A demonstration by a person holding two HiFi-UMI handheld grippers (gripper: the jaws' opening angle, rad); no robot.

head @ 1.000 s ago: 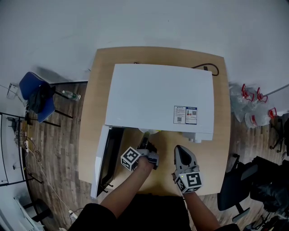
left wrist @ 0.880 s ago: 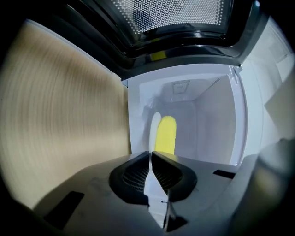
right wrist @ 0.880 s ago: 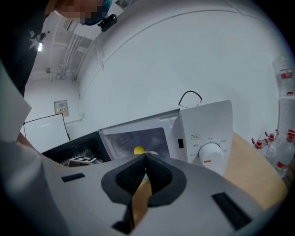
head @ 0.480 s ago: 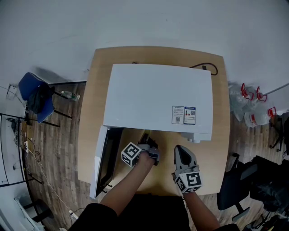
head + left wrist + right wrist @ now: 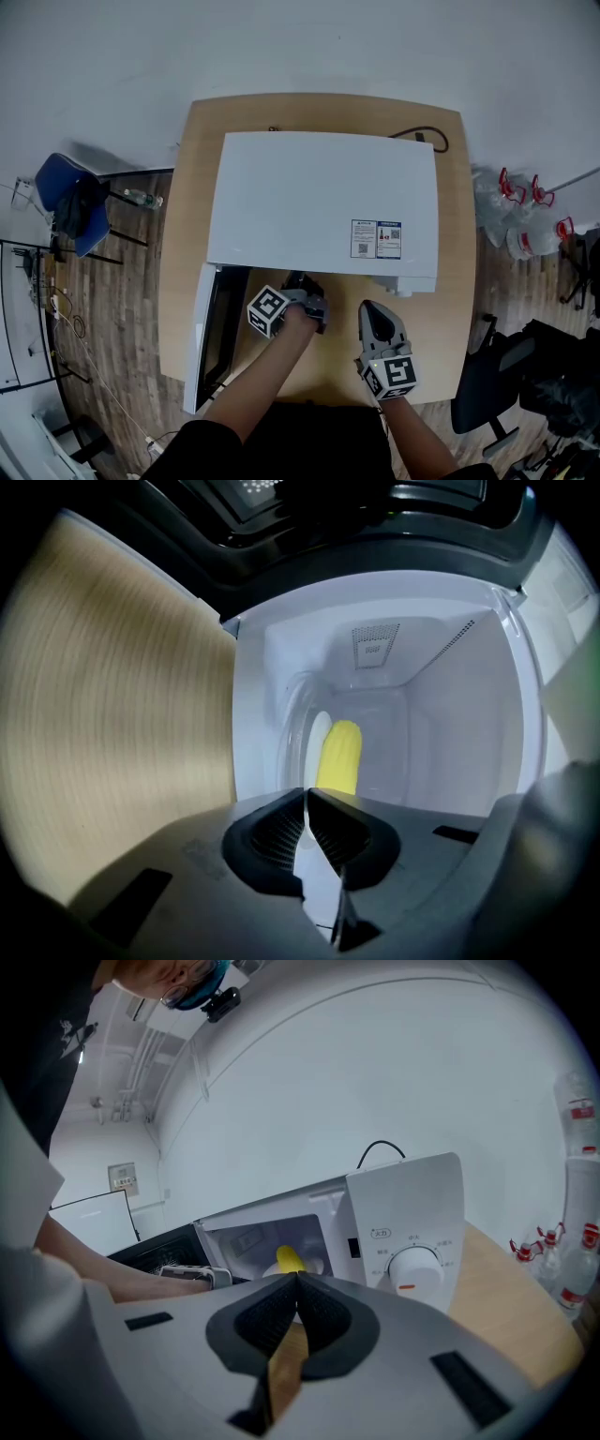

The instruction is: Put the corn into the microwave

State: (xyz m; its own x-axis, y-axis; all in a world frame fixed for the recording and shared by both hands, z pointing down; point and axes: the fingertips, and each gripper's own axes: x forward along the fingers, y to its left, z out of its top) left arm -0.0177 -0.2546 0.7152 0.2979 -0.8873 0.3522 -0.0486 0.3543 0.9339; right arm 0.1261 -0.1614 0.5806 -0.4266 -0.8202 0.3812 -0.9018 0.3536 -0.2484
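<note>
The corn (image 5: pixel 340 754) lies in the microwave (image 5: pixel 319 197), the left tool (image 5: pixel 307 797) has just closed empty, and the right tool (image 5: pixel 296 1281) is closed empty too, so next probably comes swinging the door (image 5: pixel 208 337) to.

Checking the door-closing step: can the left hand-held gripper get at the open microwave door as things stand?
Probably yes. The left hand-held gripper, shut and empty, sits before the opening of the microwave; the door stands swung open just to its left, nothing between them. The corn lies inside.
</note>
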